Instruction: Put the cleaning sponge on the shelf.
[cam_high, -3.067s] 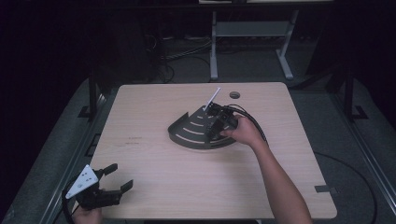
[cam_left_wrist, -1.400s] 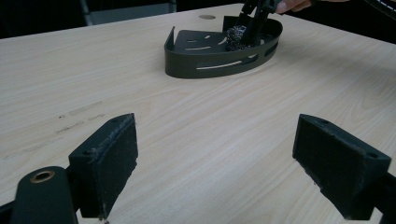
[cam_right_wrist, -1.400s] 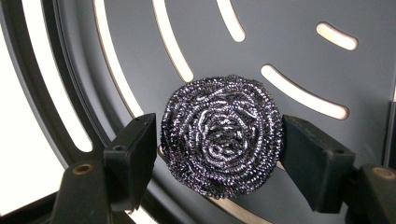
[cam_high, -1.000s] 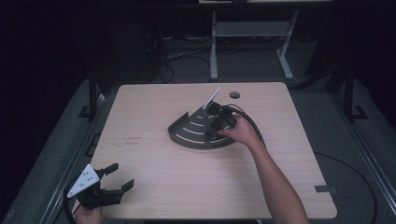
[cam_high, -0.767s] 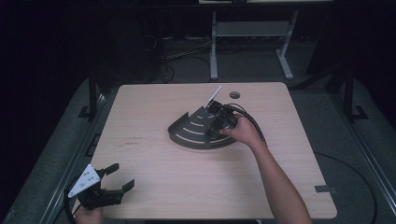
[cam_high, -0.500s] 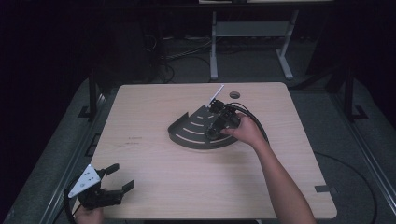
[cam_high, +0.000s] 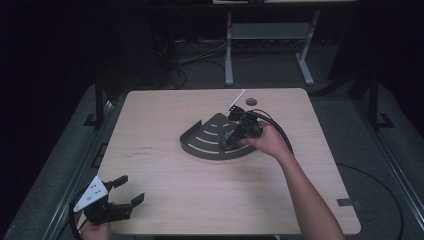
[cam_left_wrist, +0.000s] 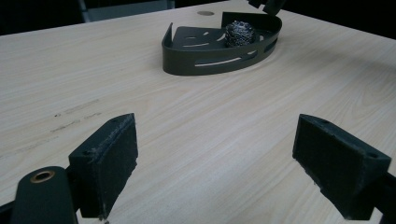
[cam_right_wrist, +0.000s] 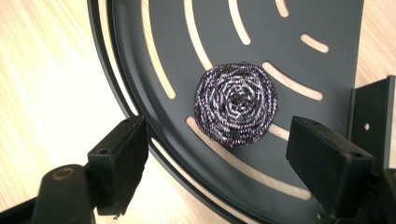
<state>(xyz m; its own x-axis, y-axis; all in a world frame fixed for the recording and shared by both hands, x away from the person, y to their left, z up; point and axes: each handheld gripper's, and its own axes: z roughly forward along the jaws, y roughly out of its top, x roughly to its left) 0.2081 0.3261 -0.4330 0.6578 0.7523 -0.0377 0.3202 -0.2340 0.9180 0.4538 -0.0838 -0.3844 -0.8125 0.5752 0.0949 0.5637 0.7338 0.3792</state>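
The right gripper (cam_high: 235, 137) is hovering over the dark fan-shaped tray (cam_high: 200, 140) near the middle of the desk (cam_high: 165, 185), its jaws having just been opening and now standing released, nothing clamped between them. The steel scourer (cam_right_wrist: 236, 103) is lying free on the tray's slotted floor, close to its curved rim. Down at the desk's near left corner, the left gripper (cam_high: 125, 192) is sitting with jaws spread wide, gripping nothing, bare wood beneath.
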